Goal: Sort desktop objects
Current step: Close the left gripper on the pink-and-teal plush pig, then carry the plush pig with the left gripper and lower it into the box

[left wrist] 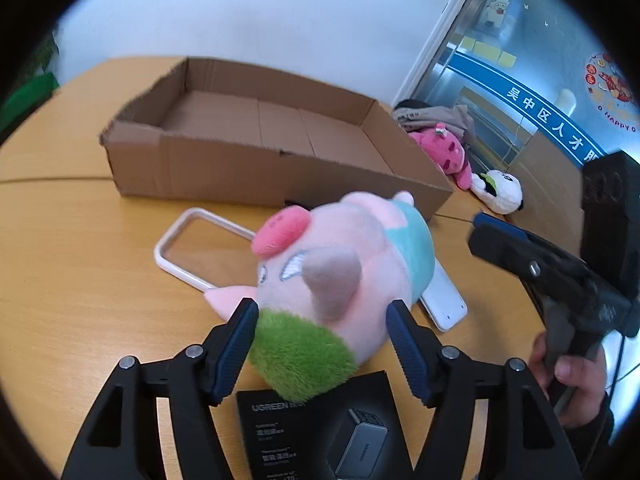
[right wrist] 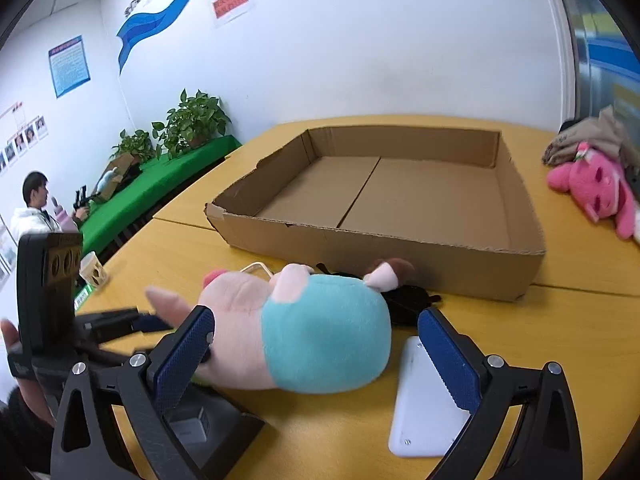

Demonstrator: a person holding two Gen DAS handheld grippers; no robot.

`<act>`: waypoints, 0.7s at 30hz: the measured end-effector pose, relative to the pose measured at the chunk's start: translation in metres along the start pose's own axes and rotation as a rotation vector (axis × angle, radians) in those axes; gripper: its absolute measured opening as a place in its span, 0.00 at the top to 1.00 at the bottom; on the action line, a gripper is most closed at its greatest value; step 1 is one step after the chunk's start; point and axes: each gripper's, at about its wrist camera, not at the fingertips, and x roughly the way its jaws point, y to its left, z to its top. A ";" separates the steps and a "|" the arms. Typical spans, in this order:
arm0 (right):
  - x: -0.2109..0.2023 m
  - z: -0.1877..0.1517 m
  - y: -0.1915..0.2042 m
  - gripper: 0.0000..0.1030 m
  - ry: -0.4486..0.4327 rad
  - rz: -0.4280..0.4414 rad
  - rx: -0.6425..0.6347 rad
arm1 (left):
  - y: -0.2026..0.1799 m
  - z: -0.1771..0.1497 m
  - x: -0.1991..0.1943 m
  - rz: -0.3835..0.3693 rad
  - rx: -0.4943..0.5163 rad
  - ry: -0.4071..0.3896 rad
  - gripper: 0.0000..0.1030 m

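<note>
A pink plush pig (left wrist: pixel 340 264) with a teal shirt and a green tuft lies on the yellow table; it also shows in the right wrist view (right wrist: pixel 296 336). My left gripper (left wrist: pixel 322 320) is open, its fingers on either side of the pig's head and green tuft. My right gripper (right wrist: pixel 316 344) is open around the pig's teal body from the other side. The right gripper (left wrist: pixel 560 276) also shows at the right of the left wrist view. An open, empty cardboard box (left wrist: pixel 280 136) stands behind the pig, and it shows in the right wrist view (right wrist: pixel 400 200) too.
A clear phone case (left wrist: pixel 192 248), a white flat device (right wrist: pixel 424 404), a black UGREEN box (left wrist: pixel 320 428) and a small black object (right wrist: pixel 408 300) lie near the pig. A pink plush (right wrist: pixel 592 188) and a white plush (left wrist: pixel 500 192) lie to the right of the box.
</note>
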 end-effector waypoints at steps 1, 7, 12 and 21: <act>0.004 0.001 -0.004 0.00 0.008 0.003 0.013 | 0.000 0.000 0.002 -0.003 0.000 0.008 0.32; 0.037 -0.006 -0.048 0.00 0.107 0.086 0.194 | 0.006 -0.004 0.019 -0.073 -0.026 0.071 0.26; 0.060 -0.020 -0.053 0.00 0.167 0.164 0.232 | 0.013 -0.011 0.036 -0.103 -0.051 0.140 0.26; 0.052 -0.032 -0.042 0.06 0.106 0.122 0.177 | 0.009 -0.010 0.035 -0.092 -0.035 0.137 0.42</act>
